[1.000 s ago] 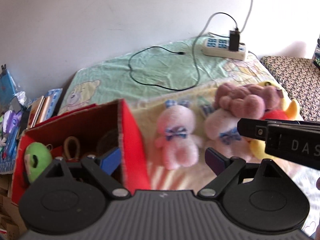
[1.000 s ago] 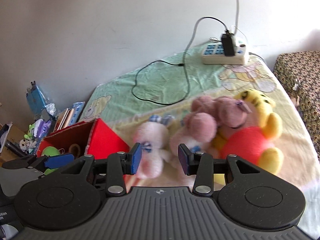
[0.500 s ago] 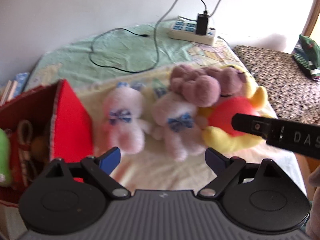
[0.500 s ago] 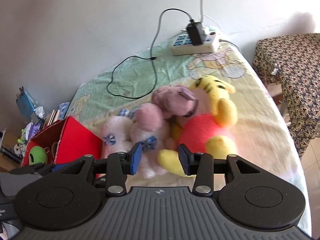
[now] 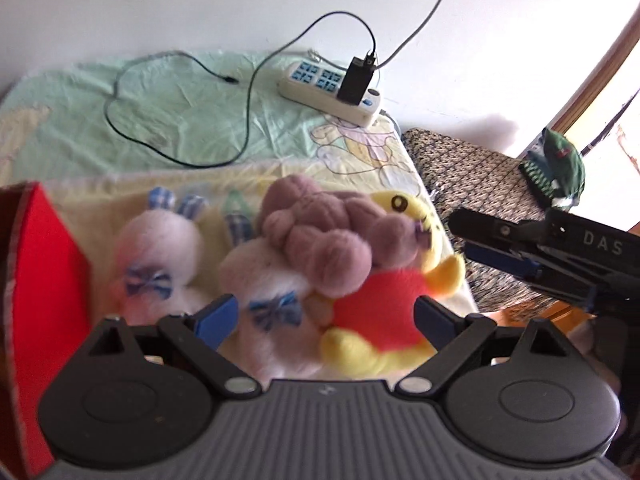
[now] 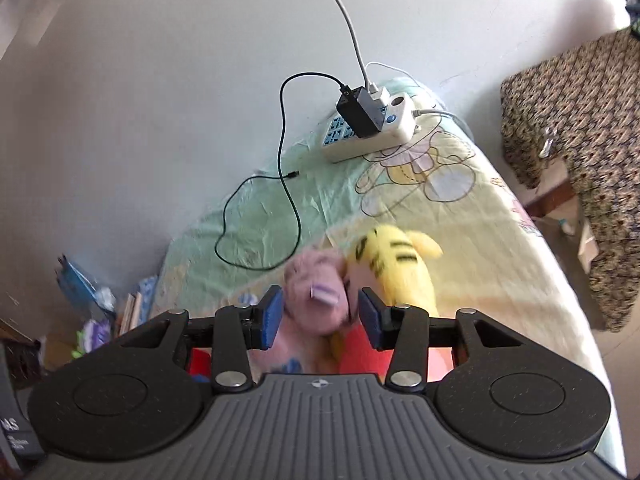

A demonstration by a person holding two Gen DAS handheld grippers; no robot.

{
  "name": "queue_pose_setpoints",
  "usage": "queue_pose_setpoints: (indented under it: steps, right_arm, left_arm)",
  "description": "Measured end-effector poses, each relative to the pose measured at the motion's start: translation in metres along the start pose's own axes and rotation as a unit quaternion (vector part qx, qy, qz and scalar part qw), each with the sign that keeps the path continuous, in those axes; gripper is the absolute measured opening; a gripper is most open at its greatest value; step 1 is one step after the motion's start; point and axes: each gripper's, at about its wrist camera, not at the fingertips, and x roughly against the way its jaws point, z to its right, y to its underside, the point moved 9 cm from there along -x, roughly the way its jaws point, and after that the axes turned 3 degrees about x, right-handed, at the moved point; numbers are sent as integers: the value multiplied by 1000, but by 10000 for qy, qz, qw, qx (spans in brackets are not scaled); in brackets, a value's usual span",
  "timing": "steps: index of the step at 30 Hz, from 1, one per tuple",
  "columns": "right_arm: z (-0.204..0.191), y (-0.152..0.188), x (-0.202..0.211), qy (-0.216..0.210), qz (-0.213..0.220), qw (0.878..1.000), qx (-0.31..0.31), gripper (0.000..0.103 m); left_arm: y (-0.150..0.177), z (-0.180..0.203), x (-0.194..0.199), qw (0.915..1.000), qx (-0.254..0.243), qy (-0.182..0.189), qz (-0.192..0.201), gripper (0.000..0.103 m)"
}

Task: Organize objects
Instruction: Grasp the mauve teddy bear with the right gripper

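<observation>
Right gripper (image 6: pixel 320 318): jaws parted around the mauve plush (image 6: pixel 318 304), not clamped. Left gripper (image 5: pixel 324 318): spread wide, empty. Plush is piled on the yellow bear (image 5: pixel 384 304) mid-bed; red box (image 5: pixel 44 280) at left edge, shifted leftward since earlier.

plush toys (image 5: pixel 320 256) on bed (image 5: pixel 180 128), box (image 5: pixel 44 280) left

Bright daylight, both views. Left wrist view: doorway (image 5: pixel 608 92) at right edge blown out to white; wall (image 5: pixel 200 4) evenly lit with soft shadow patch near chair. Plush toys (image 5: pixel 304 248) smeared by motion blur; gripper body in foreground sharp. Right wrist view: toys (image 6: pixel 320 300) blurred, power strip (image 6: pixel 372 128) crisp. Fisheye bends bed edges, dark vignette in corners.
</observation>
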Motion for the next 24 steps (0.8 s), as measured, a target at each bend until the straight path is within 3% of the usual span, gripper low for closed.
queue_pose_setpoints:
  steps: [5,12,17,22,24]
  right_arm:
    - [5,-16,-29,-89,-242,9996,-128,45]
    - [4,-2,-64,-316,-906,9949,-313,45]
    - [0,5,-75,-416,-1157,9919,-322,45]
    - [3,7,-77,-406,-1162,9920,-273,37]
    - [1,7,-76,-378,-1121,9929,-157,36]
  left_arm:
    - [-10,-8,-30,9967,663,313,-349,95]
    - [-16,-14,-44,9902,1135,634,-520,94]
    - [-18,-10,-56,9895,1081,718,-644,83]
    - [-18,-3,-59,9893,889,897,-728,58]
    - [-17,0,-60,9909,769,837,-715,54]
